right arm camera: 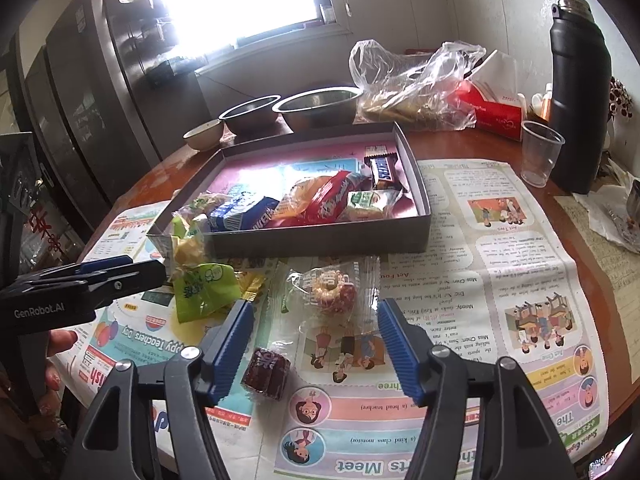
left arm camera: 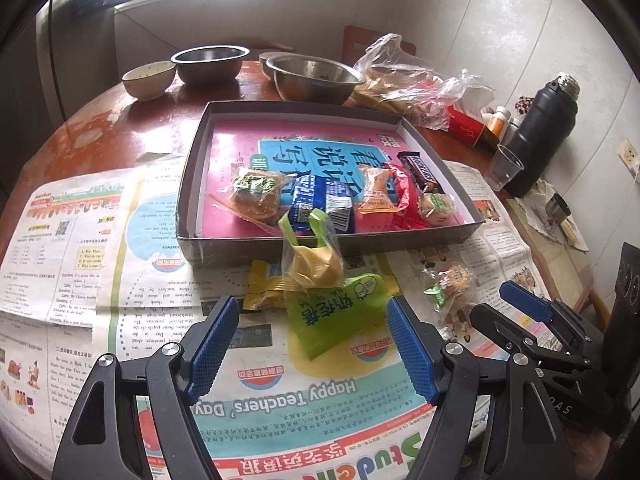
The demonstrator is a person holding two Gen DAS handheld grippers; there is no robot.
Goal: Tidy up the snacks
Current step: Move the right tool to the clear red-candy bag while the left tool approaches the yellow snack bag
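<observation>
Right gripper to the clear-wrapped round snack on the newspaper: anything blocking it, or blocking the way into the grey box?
Nothing visible blocks the open right gripper from the clear-wrapped round snack, which lies just ahead of its fingertips. A dark red wrapped candy sits by the left finger, off the line. The grey cardboard box has only its own low front wall to clear.

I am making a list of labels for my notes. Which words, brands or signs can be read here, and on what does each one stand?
"Happy Teachers' Day": newspaper, printed upside down.
"SNICKERS": brown chocolate bar in the box.
"GenRobot.AI": left gripper body.
"Act Four": newspaper, near the box.
Chinese characters: green snack packet and pink book cover.
Newspaper body text: too small.
</observation>
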